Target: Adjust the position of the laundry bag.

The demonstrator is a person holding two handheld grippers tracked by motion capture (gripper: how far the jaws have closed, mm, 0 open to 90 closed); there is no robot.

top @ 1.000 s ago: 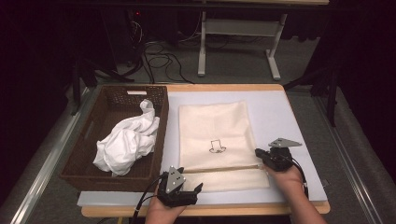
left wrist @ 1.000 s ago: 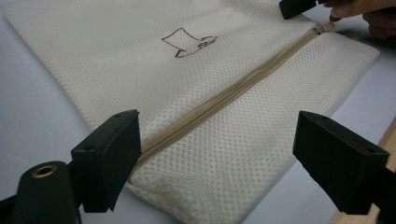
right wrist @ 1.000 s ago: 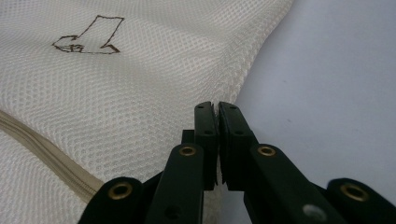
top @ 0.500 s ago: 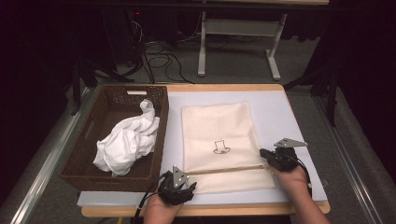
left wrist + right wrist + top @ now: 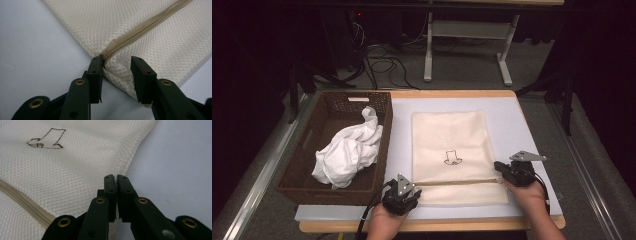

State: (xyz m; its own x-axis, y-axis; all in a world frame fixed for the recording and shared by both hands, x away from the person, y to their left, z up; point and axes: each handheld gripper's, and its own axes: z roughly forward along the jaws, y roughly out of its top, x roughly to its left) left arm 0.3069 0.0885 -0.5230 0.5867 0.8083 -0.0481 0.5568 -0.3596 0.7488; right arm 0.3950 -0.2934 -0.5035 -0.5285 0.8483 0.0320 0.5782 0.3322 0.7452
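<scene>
The left gripper (image 5: 116,75) stands with its jaws parted to a middling gap, straddling the near corner of the cream mesh bag (image 5: 452,150) right where the zipper (image 5: 142,27) ends; one jaw sits against the zipper's end, the other rests beside the mesh below it, and nothing is clamped between them. The right gripper (image 5: 116,192) has its jaws pressed together at the bag's opposite edge, apparently pinching a thin fold of mesh there, though the fabric between the pads is too slight to make out for certain. In the high view the left gripper (image 5: 401,192) lies at about seven o'clock of the bag and the right gripper (image 5: 514,171) at about four o'clock, with the zipper (image 5: 457,181) running between them across the bag's near end. The bag lies flat on the pale blue mat (image 5: 522,125), its small line drawing (image 5: 452,158) facing up. At nine o'clock of the bag stands a brown wicker basket (image 5: 302,150) holding a crumpled white cloth (image 5: 347,152). The likely trouble is that the left jaws close on bare mesh instead of the zipper pull, which I cannot find here; a tug then bunches the bag or drags it from the right gripper's thin pinch.
</scene>
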